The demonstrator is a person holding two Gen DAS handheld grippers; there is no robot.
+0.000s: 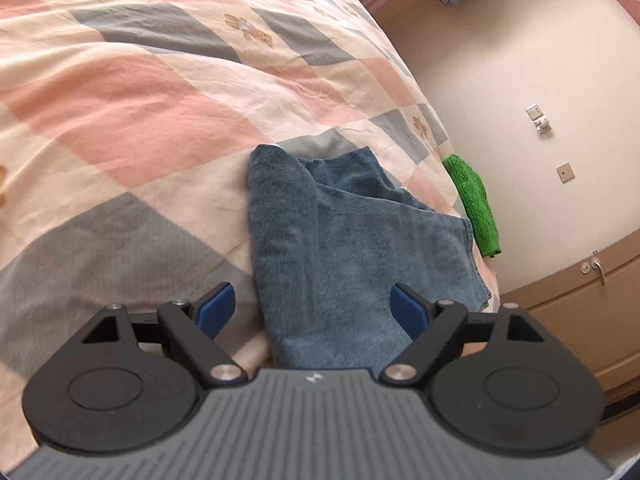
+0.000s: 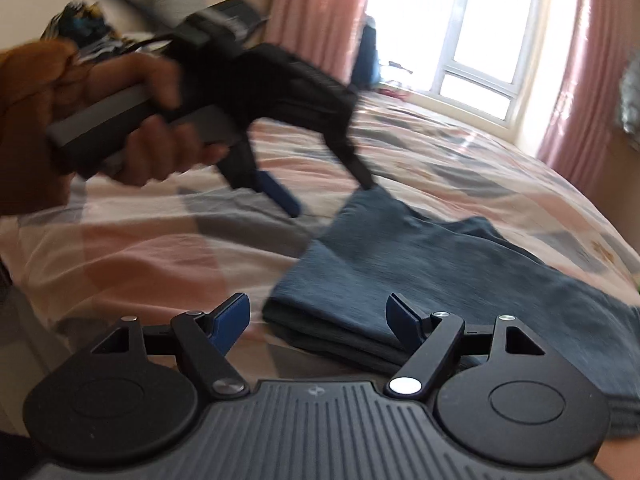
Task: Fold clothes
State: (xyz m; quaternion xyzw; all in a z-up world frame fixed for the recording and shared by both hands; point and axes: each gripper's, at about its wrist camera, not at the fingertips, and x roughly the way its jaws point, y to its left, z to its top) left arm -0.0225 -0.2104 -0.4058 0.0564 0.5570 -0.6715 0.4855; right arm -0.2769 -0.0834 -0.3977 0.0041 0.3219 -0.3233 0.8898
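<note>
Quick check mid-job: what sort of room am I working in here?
Most likely a home bedroom: a bed with a checked pink-and-grey quilt, pink curtains beside a bright window, and a blue towel lying on the quilt.

The right gripper [image 2: 318,316], black with blue finger pads, hangs spread wide over the near edge of a folded blue terry towel [image 2: 440,276] on a pink-and-grey checked bedspread [image 2: 140,248]. Beyond, blurred, a hand [image 2: 132,120] holds the left gripper [image 2: 332,196], one finger at the towel's far corner.
</note>
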